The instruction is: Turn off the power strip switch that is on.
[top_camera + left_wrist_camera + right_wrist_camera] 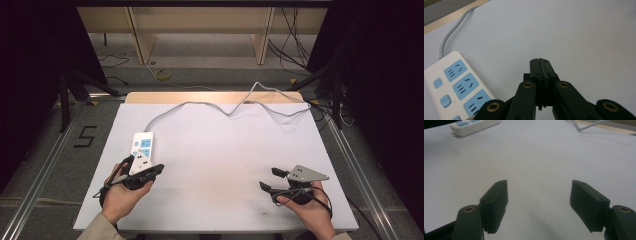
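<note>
- The left gripper [159, 169] sits just beside the near end of the power strip [141, 146], maybe to get ready to use it. Its fingers [546, 68] are pressed tight together and hold nothing.
- The right gripper [270, 179] waits well apart on the other side, with its fingers [495, 203] wide open and nothing between them.
- The power strip is white with blue sockets and buttons. It lies flat on the left of the white tabletop [225, 150], and its grey cord [220, 106] runs off toward the far edge.
</note>
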{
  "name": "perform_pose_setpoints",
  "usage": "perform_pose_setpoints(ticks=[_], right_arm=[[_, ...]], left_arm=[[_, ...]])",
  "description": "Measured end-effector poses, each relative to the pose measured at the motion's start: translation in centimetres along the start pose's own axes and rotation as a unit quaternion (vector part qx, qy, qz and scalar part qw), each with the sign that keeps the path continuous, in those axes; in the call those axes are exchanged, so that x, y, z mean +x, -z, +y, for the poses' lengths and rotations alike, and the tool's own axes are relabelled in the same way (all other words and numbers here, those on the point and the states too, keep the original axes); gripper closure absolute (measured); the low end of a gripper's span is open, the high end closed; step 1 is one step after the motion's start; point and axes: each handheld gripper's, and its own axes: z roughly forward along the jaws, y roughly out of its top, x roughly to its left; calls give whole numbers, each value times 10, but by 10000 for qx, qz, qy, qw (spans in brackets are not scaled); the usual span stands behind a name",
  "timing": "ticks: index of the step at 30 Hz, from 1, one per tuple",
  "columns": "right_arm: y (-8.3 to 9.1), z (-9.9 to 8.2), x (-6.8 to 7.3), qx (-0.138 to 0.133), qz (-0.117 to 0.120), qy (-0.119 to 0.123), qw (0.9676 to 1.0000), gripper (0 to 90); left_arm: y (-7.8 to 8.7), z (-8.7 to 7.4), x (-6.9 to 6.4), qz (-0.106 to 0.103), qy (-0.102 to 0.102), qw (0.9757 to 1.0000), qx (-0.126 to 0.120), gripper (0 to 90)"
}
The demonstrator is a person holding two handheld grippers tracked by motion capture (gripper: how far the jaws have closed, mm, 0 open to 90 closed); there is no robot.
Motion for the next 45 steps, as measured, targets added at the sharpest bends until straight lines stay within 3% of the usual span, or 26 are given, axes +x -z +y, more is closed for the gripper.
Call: perform_pose_setpoints(ticks=[45], right_arm=[[-1,0,0,35,11,33,10000,320]], left_arm=[[3,5,32,507,218,9984,105,894]])
